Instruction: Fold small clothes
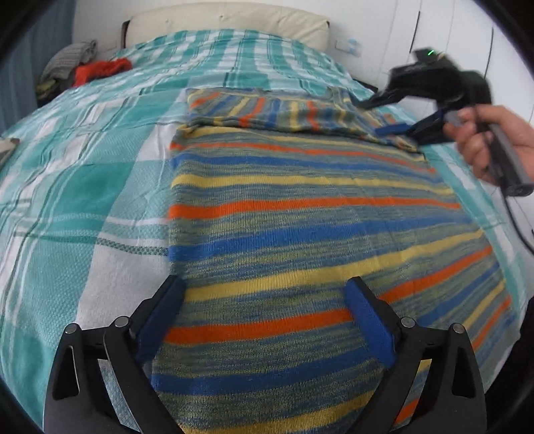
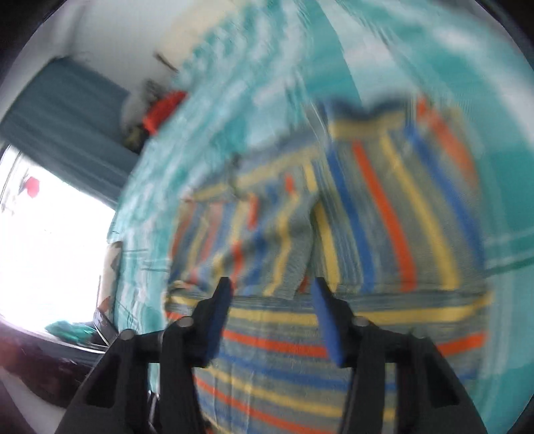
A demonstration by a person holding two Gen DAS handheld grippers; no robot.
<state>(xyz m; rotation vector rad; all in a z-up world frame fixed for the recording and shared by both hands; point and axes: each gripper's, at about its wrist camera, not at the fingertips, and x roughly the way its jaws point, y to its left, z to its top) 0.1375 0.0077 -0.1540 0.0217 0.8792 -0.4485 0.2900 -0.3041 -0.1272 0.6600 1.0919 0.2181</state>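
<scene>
A striped knit sweater [image 1: 300, 213] lies flat on a bed [image 1: 83, 187] covered in a teal-and-white checked spread, its long axis running from the near edge of the bed toward the cream headboard [image 1: 227, 23], stripes crossing it side to side. At the end nearer the headboard, a sleeve [image 1: 283, 115] is folded across the sweater's width. The left tongs [image 1: 267, 297] hover over the sweater's near end, spread wide and gripping nothing. The right tongs [image 1: 383, 115], held in a hand [image 1: 494, 140], sit at the sweater's far right corner beside the folded sleeve, parted, holding nothing; their own view is motion-blurred. A pile of grey and red clothes [image 1: 83, 68] sits left of the headboard.
</scene>
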